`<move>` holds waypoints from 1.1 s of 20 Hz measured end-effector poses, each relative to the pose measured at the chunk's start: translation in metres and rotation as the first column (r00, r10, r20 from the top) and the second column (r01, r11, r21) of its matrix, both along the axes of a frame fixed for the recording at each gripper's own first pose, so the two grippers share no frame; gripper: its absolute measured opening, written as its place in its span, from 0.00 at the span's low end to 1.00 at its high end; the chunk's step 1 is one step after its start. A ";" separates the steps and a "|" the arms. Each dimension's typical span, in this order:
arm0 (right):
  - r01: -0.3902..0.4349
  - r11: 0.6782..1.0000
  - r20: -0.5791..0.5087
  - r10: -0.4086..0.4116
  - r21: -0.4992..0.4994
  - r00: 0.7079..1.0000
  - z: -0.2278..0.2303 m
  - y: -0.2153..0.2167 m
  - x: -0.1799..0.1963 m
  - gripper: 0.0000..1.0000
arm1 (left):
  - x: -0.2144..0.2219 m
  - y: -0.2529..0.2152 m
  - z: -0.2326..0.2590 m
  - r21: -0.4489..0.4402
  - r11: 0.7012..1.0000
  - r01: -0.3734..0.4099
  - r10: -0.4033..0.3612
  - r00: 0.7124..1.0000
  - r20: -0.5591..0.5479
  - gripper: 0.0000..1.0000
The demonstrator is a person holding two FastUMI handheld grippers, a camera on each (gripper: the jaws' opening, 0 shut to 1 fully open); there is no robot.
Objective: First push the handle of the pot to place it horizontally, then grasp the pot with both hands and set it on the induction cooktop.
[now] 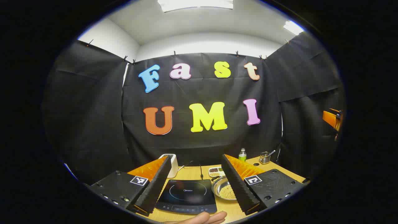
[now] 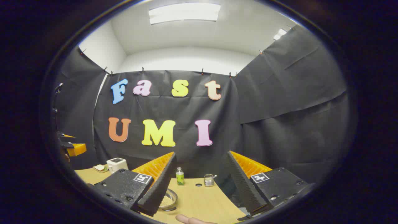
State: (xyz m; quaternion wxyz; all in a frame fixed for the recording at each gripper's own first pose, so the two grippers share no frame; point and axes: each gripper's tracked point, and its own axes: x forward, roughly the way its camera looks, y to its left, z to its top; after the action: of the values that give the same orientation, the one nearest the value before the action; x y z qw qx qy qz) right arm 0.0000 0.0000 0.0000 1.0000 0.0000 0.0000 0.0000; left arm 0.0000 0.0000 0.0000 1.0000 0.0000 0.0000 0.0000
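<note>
In the left gripper view, a silver pot [image 1: 224,190] with pale beans inside sits on the wooden table [image 1: 228,207], just right of the black induction cooktop [image 1: 186,195]. Its dark handle [image 1: 214,178] pokes toward the back. My left gripper [image 1: 196,157] hovers above them, open and empty. The right gripper [image 1: 332,119] shows as an orange shape at the far right edge. In the right gripper view, the pot [image 2: 168,199] peeks out beside my right gripper's left finger [image 2: 158,186]. My right gripper [image 2: 201,154] is open and empty above the table.
At the back of the table stand a white appliance [image 1: 173,164], a small compartment tray [image 1: 216,170], a green bottle [image 1: 242,154] and a metal cup with a spoon [image 1: 265,157]. A person's hand [image 1: 202,217] lies at the front edge.
</note>
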 end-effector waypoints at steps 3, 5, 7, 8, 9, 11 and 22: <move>0.044 0.998 0.006 -0.044 -0.040 0.999 0.001 -0.006 -0.001 0.96 | 0.000 -0.002 -0.001 -0.012 1.000 0.007 -0.007 1.000 0.000 0.96; 0.048 0.997 0.003 -0.048 -0.054 0.999 0.000 -0.003 0.000 1.00 | -0.002 -0.001 0.000 -0.022 1.000 0.010 -0.010 1.000 0.003 0.96; 0.043 0.998 -0.017 -0.044 -0.054 0.999 -0.007 -0.002 0.003 1.00 | -0.002 0.001 -0.003 -0.021 1.000 0.007 -0.008 1.000 -0.001 0.96; 0.038 0.998 -0.025 -0.040 -0.050 0.999 -0.010 -0.002 0.004 1.00 | -0.002 0.001 -0.003 -0.021 1.000 0.005 -0.005 1.000 -0.001 0.96; 0.033 0.999 -0.028 -0.034 -0.043 0.999 -0.012 -0.002 0.007 0.96 | -0.003 0.000 -0.002 -0.019 1.000 0.006 -0.006 1.000 0.000 0.96; 0.030 0.999 -0.031 -0.031 -0.041 0.999 -0.015 -0.003 0.013 0.96 | -0.005 -0.001 -0.002 -0.015 1.000 0.014 -0.014 1.000 0.001 0.96; -0.040 0.999 -0.157 0.036 -0.023 0.987 -0.079 0.022 0.049 0.96 | -0.009 -0.003 -0.018 -0.014 0.999 0.042 -0.042 0.999 -0.012 0.96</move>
State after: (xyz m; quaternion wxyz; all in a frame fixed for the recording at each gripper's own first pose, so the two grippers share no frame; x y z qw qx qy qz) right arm 0.0485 0.0221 -0.0786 0.9967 -0.0130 0.0784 0.0192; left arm -0.0086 -0.0033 -0.0176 0.9997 -0.0071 0.0060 -0.0208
